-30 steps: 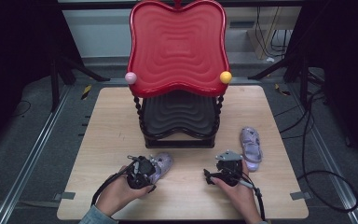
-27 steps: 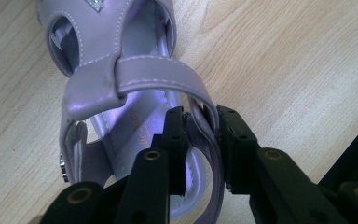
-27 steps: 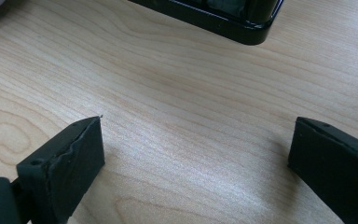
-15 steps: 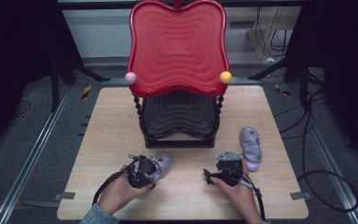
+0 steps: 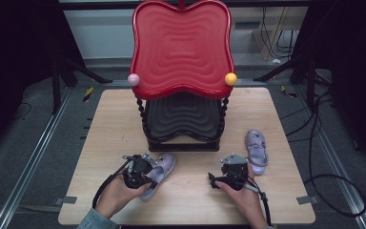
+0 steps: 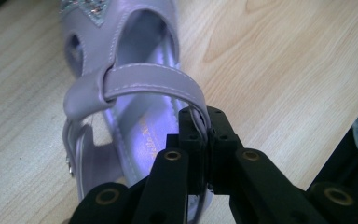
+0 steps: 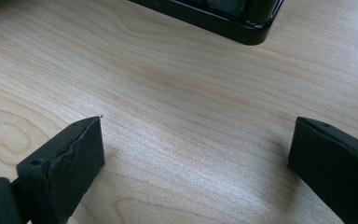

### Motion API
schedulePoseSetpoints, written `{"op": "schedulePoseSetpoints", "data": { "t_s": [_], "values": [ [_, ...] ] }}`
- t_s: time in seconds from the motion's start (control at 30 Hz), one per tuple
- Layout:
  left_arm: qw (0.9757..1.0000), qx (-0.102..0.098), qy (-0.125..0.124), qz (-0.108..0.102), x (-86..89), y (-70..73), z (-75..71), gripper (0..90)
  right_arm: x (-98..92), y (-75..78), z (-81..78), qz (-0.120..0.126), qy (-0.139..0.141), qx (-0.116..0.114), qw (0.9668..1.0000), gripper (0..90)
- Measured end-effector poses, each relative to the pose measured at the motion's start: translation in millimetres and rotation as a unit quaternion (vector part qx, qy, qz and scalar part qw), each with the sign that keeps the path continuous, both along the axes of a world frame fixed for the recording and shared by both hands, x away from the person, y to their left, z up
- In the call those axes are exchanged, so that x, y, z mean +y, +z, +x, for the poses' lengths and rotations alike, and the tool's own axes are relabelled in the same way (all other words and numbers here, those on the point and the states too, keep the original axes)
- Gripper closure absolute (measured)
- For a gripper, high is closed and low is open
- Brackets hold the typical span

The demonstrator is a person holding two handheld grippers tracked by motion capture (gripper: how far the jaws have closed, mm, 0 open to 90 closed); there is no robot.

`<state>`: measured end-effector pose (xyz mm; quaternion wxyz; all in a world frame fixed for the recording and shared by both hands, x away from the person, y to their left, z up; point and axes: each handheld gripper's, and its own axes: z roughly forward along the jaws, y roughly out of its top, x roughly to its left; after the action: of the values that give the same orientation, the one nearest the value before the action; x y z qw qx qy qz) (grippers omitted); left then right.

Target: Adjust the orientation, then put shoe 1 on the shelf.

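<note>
A lilac sandal [image 5: 163,166] lies on the wooden table [image 5: 114,119] in front of the rack, left of centre. My left gripper [image 5: 147,172] is over its heel end. In the left gripper view the jaws have just been closing and now pinch the sandal's ankle strap [image 6: 144,84] where it meets the side; my left gripper [image 6: 200,127] is shut on that strap. A second lilac sandal [image 5: 256,147] lies to the right. My right gripper [image 5: 230,164] rests just left of it, and in its own view the right gripper [image 7: 196,154] stands open over bare wood.
A two-tier rack stands at the table's middle back: a red wavy tray [image 5: 181,47] on top, a black tray [image 5: 183,117] below, its black base edge [image 7: 223,23] ahead of my right gripper. Pink [image 5: 133,79] and yellow [image 5: 230,78] knobs flank the red tray.
</note>
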<state>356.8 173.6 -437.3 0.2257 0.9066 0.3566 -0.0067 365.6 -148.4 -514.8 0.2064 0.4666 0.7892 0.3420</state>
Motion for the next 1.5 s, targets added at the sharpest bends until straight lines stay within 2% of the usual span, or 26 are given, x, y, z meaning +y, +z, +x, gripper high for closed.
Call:
{"op": "schedulePoseSetpoints", "data": {
  "t_s": [0.07,0.27,0.37,0.57,0.67,0.77,0.9,1.1,1.33,1.43,1.5],
  "values": [
    [0.9999,0.001,0.002,-0.014,2.0,2.0,-0.4,86.6,0.0,0.0,0.0,0.0,0.0,0.0,1.0,3.7],
    [0.9994,0.003,-0.014,-0.031,0.5,8.8,-1.9,86.5,0.0,0.0,0.0,0.0,0.0,0.0,1.0,3.7],
    [0.9986,0.004,-0.02,-0.048,1.2,12.2,-1.8,86.6,-0.1,0.0,0.0,-0.001,0.0,0.0,1.0,3.7],
    [0.9953,0.011,-0.023,-0.094,2.2,15.2,0.4,86.6,0.0,0.0,0.0,0.0,0.0,0.0,1.0,3.6],
    [0.9941,0.008,-0.025,-0.105,0.7,18.1,0.4,86.5,0.0,0.0,0.0,0.0,0.0,0.0,1.0,3.6],
    [0.9915,0.005,-0.023,-0.128,-0.2,22.3,0.0,86.6,0.0,0.0,0.0,0.0,0.0,0.0,1.0,3.7],
    [0.9854,0.002,-0.015,-0.17,-1.3,26.9,-0.8,86.6,0.0,0.0,0.0,0.0,0.0,0.0,1.0,3.6],
    [0.9811,-0.001,-0.022,-0.192,-6.0,33.6,-1.7,86.5,0.0,0.0,0.0,0.0,0.0,0.0,1.0,3.7],
    [0.9754,-0.009,-0.013,-0.22,-9.6,42.6,0.3,86.5,-0.1,0.0,0.0,0.0,0.0,0.0,1.0,3.7],
    [0.9725,-0.011,-0.007,-0.233,-11.9,45.8,2.7,86.5,0.0,0.0,0.0,0.0,0.0,0.0,1.0,3.7],
    [0.9694,-0.012,-0.003,-0.245,-13.3,47.8,4.0,86.5,0.0,0.0,0.0,0.0,0.0,0.0,1.0,3.7]
  ]
}}
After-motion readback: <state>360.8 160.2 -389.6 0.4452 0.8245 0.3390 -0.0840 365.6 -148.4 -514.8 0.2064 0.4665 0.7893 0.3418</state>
